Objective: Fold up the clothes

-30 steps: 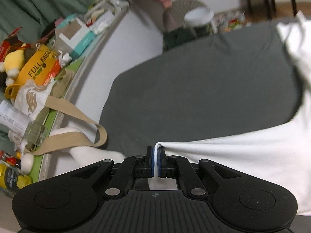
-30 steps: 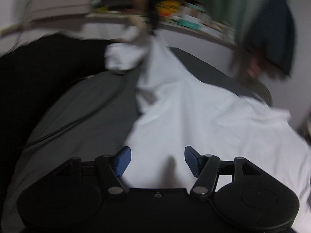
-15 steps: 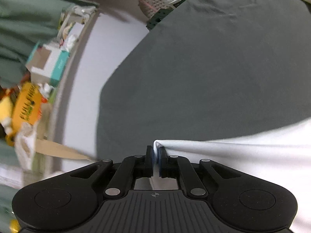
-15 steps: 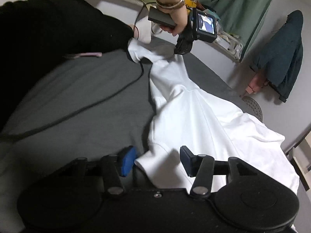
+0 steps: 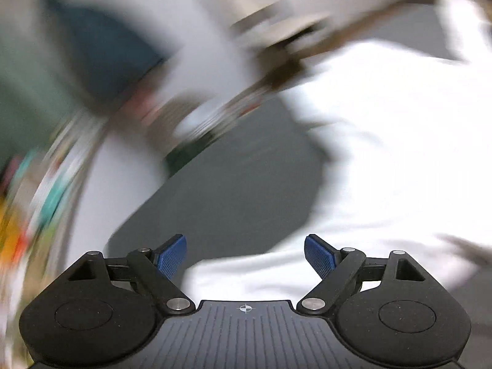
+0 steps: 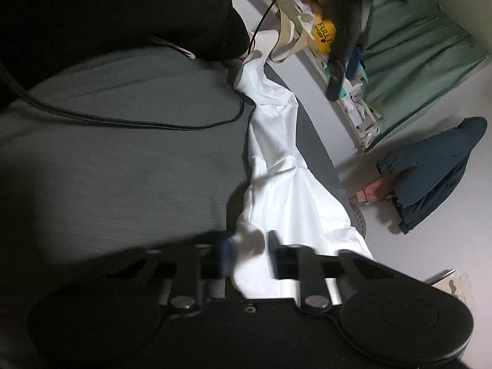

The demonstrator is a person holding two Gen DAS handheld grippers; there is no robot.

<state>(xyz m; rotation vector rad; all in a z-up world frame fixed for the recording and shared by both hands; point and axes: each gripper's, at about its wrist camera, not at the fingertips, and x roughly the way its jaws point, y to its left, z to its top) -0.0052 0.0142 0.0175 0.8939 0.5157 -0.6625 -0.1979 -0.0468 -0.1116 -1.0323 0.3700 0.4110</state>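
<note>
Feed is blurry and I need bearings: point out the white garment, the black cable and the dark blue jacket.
white cloth garment (image 6: 276,166): right wrist view, on its stretched middle.
thin black cable (image 6: 123,121): right wrist view, on its run across the grey sheet.
dark blue jacket (image 6: 436,166): right wrist view, on its body.
</note>
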